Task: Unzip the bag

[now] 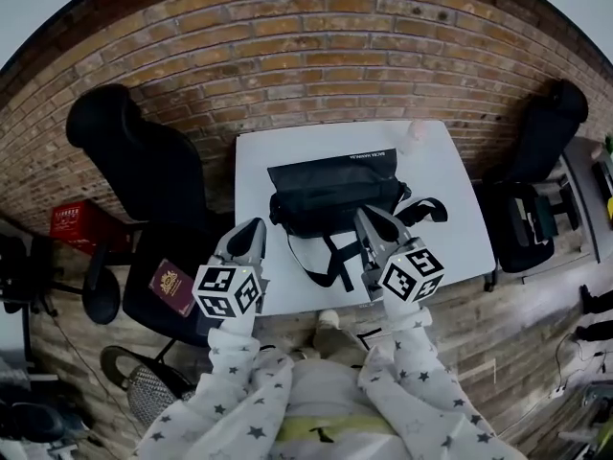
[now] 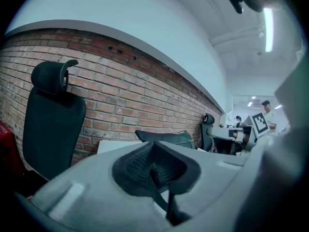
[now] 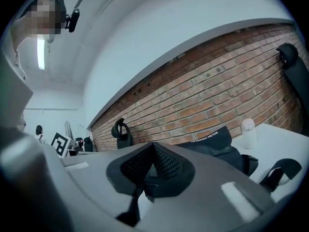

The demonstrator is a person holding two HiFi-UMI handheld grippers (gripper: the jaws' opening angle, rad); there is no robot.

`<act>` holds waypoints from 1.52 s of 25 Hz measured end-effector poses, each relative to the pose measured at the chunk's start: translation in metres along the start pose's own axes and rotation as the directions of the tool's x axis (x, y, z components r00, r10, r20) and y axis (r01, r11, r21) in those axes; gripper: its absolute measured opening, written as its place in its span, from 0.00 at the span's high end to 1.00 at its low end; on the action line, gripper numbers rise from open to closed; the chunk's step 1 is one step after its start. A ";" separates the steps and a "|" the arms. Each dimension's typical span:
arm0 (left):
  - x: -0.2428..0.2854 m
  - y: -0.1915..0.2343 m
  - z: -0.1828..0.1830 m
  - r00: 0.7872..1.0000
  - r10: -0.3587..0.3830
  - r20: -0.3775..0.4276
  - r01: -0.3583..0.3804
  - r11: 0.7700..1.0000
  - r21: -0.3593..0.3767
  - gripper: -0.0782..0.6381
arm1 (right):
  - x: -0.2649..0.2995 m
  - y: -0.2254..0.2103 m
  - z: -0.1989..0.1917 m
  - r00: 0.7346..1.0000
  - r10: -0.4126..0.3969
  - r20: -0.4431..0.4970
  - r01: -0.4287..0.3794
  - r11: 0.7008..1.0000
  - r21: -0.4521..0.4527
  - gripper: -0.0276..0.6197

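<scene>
A black bag (image 1: 330,195) lies on the white table (image 1: 445,185), its straps (image 1: 330,257) trailing toward the front edge. In the head view my left gripper (image 1: 252,230) hovers at the table's front left, short of the bag, jaws shut and empty. My right gripper (image 1: 369,217) is over the bag's front right part, also shut with nothing in it; whether it touches the bag I cannot tell. The left gripper view shows the bag (image 2: 166,137) beyond the closed pads (image 2: 153,166). The right gripper view shows the bag (image 3: 217,144) and a strap (image 3: 277,173) past its closed pads (image 3: 153,163).
A small white bottle (image 1: 416,135) stands at the table's back right. Black office chairs (image 1: 144,175) stand left of the table, one seat holding a dark red booklet (image 1: 172,287). Another chair (image 1: 548,127) and a desk are at the right. A brick wall (image 1: 316,56) runs behind.
</scene>
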State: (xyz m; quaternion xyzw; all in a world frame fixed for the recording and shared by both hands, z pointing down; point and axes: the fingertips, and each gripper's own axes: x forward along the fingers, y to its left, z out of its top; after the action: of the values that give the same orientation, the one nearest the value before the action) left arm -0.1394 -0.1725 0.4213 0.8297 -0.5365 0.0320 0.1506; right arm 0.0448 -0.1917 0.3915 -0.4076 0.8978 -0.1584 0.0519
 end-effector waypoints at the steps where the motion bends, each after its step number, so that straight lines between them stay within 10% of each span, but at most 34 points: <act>1: 0.005 0.001 -0.001 1.000 0.005 -0.006 -0.005 1.000 -0.005 0.89 | 0.006 0.000 -0.005 0.999 0.031 -0.025 -0.031 1.000 0.005 0.95; 18: 0.051 0.020 -0.018 0.997 0.014 -0.073 -0.017 0.999 -0.044 0.81 | 0.058 0.023 -0.099 0.906 0.284 -0.312 -0.267 0.959 0.099 0.85; 38: 0.098 0.019 -0.033 0.968 -0.188 -0.166 0.184 0.982 -0.042 0.57 | 0.094 0.041 -0.189 0.831 0.246 -0.498 -0.212 0.969 0.125 0.73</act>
State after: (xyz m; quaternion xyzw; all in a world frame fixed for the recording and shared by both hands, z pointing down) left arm -0.1113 -0.2571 0.4776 0.8687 -0.4419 0.0811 0.2087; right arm -0.0890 -0.1911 0.5600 -0.2387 0.9161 -0.2822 -0.1556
